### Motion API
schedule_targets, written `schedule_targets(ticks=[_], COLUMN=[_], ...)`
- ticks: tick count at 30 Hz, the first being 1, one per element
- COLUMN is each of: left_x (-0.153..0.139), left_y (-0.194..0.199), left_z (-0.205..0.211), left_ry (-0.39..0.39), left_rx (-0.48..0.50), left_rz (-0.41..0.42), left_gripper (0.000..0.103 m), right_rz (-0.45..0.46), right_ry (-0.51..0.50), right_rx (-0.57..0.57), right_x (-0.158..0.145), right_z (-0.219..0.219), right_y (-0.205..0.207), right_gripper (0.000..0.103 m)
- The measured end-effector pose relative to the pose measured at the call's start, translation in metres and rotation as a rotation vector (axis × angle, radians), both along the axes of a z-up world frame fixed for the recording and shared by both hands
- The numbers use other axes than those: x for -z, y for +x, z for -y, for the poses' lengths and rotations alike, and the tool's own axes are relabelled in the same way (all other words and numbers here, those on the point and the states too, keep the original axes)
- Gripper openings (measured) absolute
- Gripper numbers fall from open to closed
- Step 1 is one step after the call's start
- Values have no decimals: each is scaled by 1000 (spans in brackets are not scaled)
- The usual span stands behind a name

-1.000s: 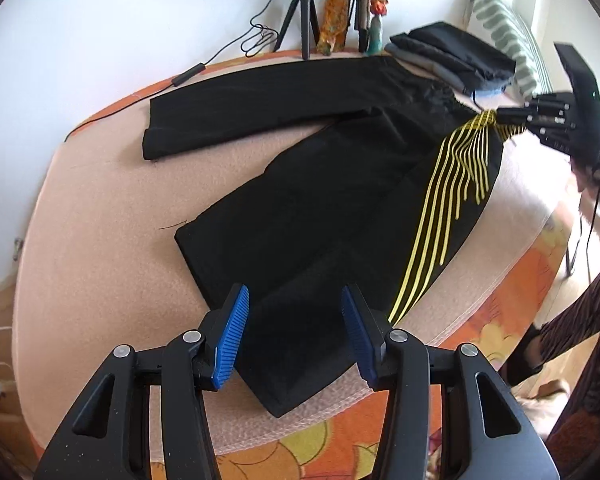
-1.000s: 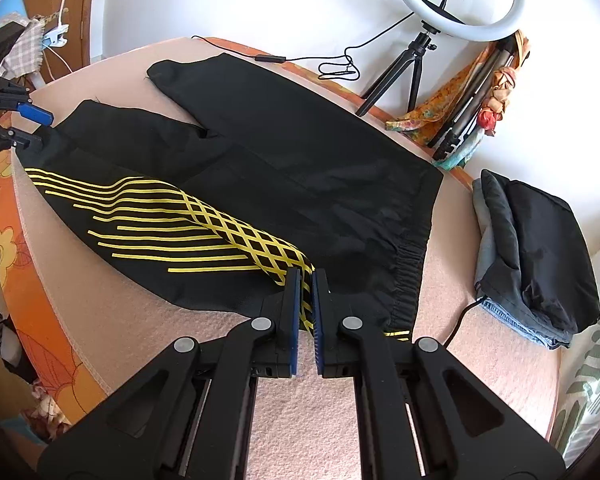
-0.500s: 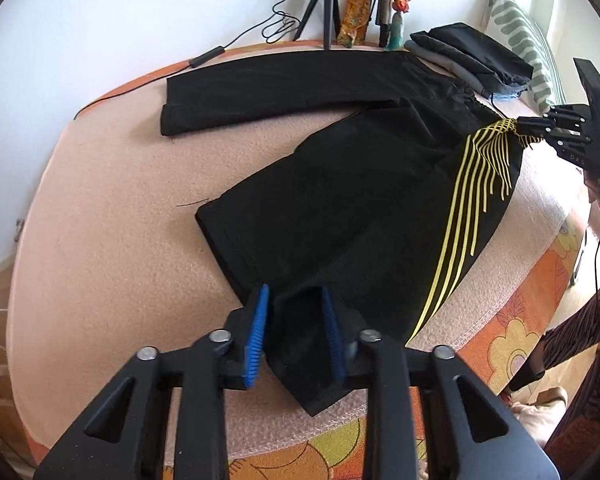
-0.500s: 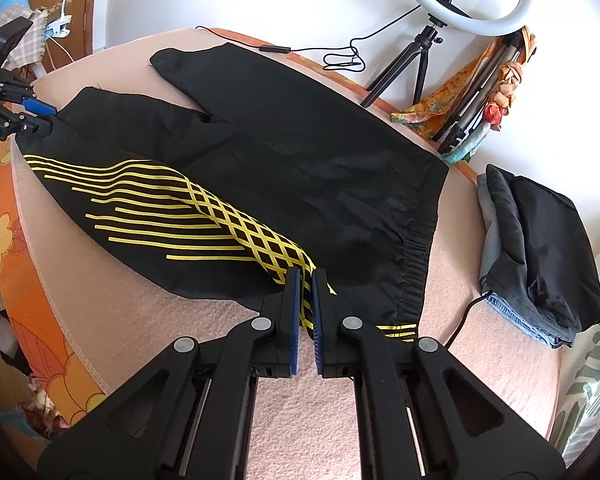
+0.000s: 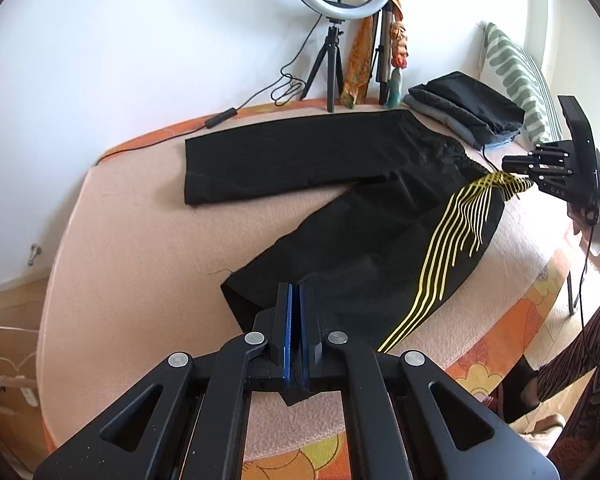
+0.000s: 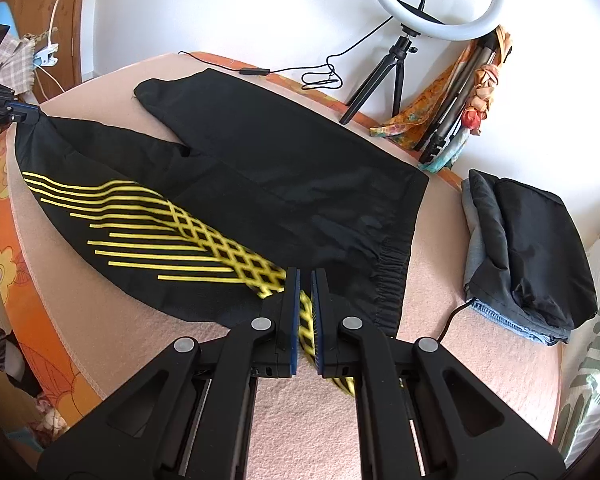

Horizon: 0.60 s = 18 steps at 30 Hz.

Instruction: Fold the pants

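Four fingers (image 5: 288, 320) pinching one pants (image 5: 340, 208)

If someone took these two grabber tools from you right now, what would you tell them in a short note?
Left gripper: just closed, pinching the hem of the striped near leg.
Right gripper: shut on the waistband corner at the yellow lattice.
The black pants lie spread on the bed, legs apart, the plain leg toward the wall.
Done: both ends of the near leg gripped.
Left: probably carry that leg over onto the far one, then fold lengthwise.
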<state>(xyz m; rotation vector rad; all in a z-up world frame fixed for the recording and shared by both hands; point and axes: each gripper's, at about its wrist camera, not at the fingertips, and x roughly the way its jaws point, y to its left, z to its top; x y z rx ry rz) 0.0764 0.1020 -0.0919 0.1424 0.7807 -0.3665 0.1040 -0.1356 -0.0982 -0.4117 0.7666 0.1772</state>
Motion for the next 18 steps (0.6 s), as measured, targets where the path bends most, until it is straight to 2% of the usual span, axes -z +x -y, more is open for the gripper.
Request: schedule_targets(ticks=[2, 6, 9, 10, 11, 12, 14, 18], left_x=[-4, -11, -7, -5, -3, -1, 2, 0], left_y=[6, 14, 16, 17, 17, 18, 19, 19], left_z=[-2, 0, 0, 0, 0, -1, -2, -4], left_ry=[-23, -12, -9, -7, -6, -9, -10, -8], left_rx=[-3, -3, 3, 4, 2, 3, 2, -4], left_rz=[2, 28, 23, 19, 14, 8, 1, 6], left_gripper=[2, 2, 2, 2, 2, 2, 2, 2], right_rz=[7, 9, -104, -117, -118, -122, -118, -121], right_ry=[13, 40, 143, 126, 86, 49, 42, 59], right_rx=[12, 9, -105, -128, -139, -147, -173, -226], right_x=[-4, -11, -6, -2, 4, 10, 16, 17], right_z=[3, 8, 15, 15, 14, 12, 13, 13], right_y=[3, 9, 9, 7, 4, -1, -10, -27], right_gripper=[6, 6, 7, 10, 26, 49, 65, 65])
